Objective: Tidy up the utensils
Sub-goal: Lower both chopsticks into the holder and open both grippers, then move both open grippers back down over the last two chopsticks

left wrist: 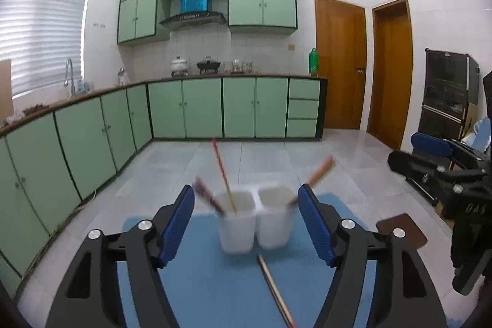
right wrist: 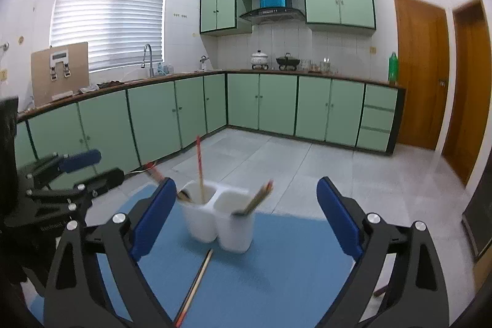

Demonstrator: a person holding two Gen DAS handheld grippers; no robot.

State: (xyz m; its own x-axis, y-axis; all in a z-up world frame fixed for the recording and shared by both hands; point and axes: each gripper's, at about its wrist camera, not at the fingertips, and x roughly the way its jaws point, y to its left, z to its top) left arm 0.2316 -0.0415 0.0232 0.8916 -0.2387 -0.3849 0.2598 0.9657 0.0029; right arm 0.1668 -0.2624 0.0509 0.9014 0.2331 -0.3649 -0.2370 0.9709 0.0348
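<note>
A white two-compartment utensil holder (left wrist: 255,228) (right wrist: 220,220) stands on a blue mat (left wrist: 215,291) (right wrist: 276,260). Chopsticks (left wrist: 221,171) (right wrist: 200,168) stand in its left compartment, and another pair (left wrist: 319,171) (right wrist: 259,197) leans in the right one. One loose chopstick (left wrist: 275,291) (right wrist: 196,282) lies on the mat in front of the holder. My left gripper (left wrist: 246,223) is open and empty, just before the holder. My right gripper (right wrist: 246,220) is open and empty, also facing the holder. Each gripper shows at the edge of the other's view.
The mat lies on a small table above a grey tiled floor. A brown coaster (left wrist: 401,231) lies beside the mat on the right. Green kitchen cabinets (right wrist: 261,103) and a counter run along the far walls. Wooden doors (left wrist: 341,66) are at the right.
</note>
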